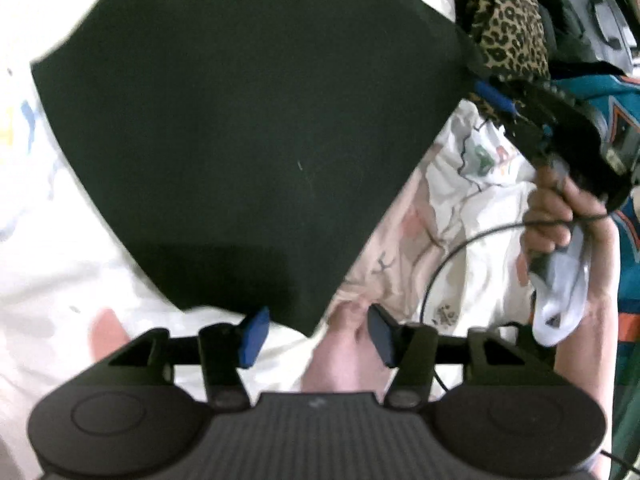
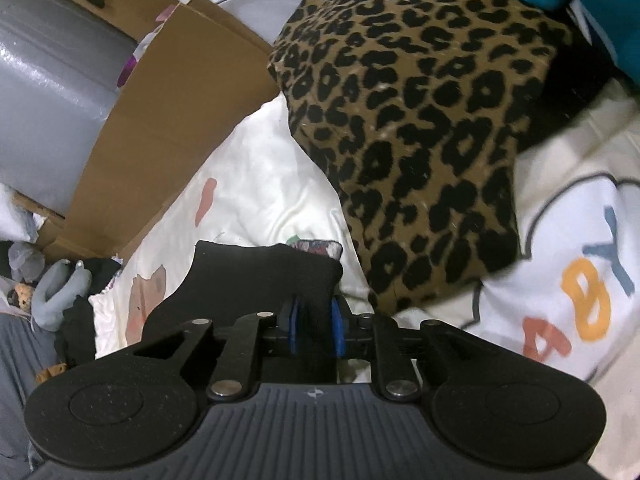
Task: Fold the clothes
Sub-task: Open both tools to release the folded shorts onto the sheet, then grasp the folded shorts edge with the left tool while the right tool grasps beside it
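Nearest the left wrist camera, the left gripper stands with its blue fingers well apart and nothing between them; the bottom corner of the black garment lies just ahead of them at twelve o'clock. That garment is spread flat on the bed, folded into a broad dark panel that runs away toward eleven o'clock. It looks soft, thin and light, with no stiffness of its own, so it will likely sag and slide wherever it is unsupported; corners and folded edges seem the sound places to pinch, both layers together.

At its far corner, toward two o'clock, the right gripper meets the cloth. In the right wrist view, the right gripper has its fingers narrowly parted with a fold of black cloth between them; they appear to press on it, a small bite that could slip under a sharp pull.

Farther off at one o'clock sits a folded leopard-print piece, plush and thicker by its look, with a cardboard box at ten o'clock.
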Demonstrator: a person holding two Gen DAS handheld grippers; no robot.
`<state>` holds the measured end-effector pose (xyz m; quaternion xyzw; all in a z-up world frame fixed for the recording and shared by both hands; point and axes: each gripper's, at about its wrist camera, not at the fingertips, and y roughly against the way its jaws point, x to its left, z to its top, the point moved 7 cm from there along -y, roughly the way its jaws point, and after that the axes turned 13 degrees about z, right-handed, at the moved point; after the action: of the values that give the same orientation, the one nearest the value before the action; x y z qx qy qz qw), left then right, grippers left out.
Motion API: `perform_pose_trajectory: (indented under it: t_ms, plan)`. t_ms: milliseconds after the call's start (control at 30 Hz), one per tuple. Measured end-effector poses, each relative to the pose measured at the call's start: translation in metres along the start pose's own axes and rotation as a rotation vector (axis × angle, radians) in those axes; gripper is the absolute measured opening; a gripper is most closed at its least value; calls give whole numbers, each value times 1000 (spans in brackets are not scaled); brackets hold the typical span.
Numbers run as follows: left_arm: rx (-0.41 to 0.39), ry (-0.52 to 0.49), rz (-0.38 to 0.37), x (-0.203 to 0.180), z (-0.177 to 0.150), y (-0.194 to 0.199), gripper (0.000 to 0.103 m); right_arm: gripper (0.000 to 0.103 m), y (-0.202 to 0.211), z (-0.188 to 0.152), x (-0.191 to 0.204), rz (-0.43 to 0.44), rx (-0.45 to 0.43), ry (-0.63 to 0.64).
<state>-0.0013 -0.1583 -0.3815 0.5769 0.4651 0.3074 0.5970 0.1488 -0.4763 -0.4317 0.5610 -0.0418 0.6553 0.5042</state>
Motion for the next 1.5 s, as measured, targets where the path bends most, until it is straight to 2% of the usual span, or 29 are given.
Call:
perform_pose_trajectory:
  t_ms: [67, 200, 267, 367, 467, 567, 667, 867, 933, 1067, 1167, 1333, 1433, 1500]
  plan:
    - [-15, -24, 34, -3, 14, 1, 59, 22, 5, -4, 1, 9, -7, -1]
    - [-47, -69, 91, -2, 40, 10, 59, 22, 10, -14, 6, 24, 1, 7]
    - [-59, -90, 102, 11, 51, 25, 59, 22, 12, -18, 8, 27, 9, 13]
    - [-57, -178, 104, 0, 77, 30, 59, 22, 14, -23, 10, 30, 5, 8]
    - [-114, -270, 148, 4, 105, 53, 63, 22, 15, -29, 11, 27, 2, -1]
    - [-186, -315, 189, 10, 137, 73, 66, 22, 13, -36, 12, 22, 8, -2]
    - [-218, -379, 197, 13, 159, 81, 68, 30, 12, -43, 15, 12, 19, 1]
    - [-325, -433, 150, 23, 194, 89, 72, 32, 15, -50, 19, -21, 28, 15]
    - [-341, -459, 121, 23, 202, 84, 73, 41, 16, -51, 22, -23, 28, 29]
    - [-410, -476, 68, 24, 216, 74, 80, 43, 15, -55, 23, -36, 45, 40]
    - [-426, -457, 24, 27, 224, 62, 80, 43, 9, -60, 22, -63, 49, 45]
    - [-482, -410, 3, 33, 234, 47, 77, 43, -1, -68, 24, -128, 80, 88]
    - [-484, -424, -26, 31, 232, 39, 77, 44, 1, -70, 29, -125, 64, 115]
    - [-484, -437, -14, 33, 231, 36, 76, 45, -2, -71, 28, -143, 65, 121]
